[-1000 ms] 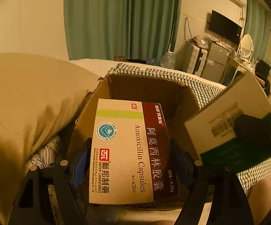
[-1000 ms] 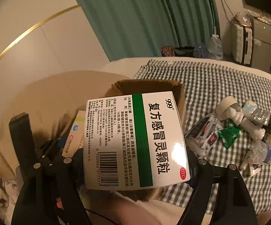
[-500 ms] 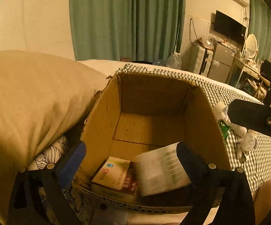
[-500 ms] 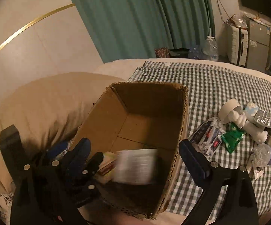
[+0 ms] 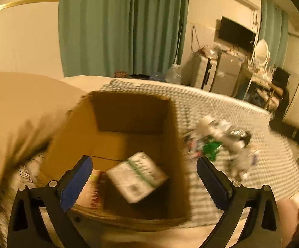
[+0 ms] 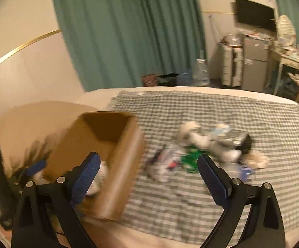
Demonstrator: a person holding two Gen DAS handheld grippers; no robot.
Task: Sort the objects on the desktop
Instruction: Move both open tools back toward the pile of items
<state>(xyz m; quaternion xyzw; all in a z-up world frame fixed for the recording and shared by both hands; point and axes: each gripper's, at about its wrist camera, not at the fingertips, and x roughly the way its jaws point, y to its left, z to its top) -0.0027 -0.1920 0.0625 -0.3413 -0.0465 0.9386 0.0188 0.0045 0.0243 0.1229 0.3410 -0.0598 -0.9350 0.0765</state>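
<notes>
Both claws stand wide apart and hold nothing. The left claw (image 5: 144, 172) shows blue pads (image 5: 76, 183) splayed wide; the right claw (image 6: 147, 170) likewise, its pads (image 6: 212, 183) well apart.

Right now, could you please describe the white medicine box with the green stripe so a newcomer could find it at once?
Look for the open cardboard box at the left edge of the checked cloth. On its floor lies the white medicine box, tilted. Its green stripe and barcode set it apart from the cream and dark red box beside it.

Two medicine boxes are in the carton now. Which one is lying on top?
The white box with the green stripe is on top, tilted in the cardboard carton. The cream and dark red box lies partly under its left edge.
</notes>
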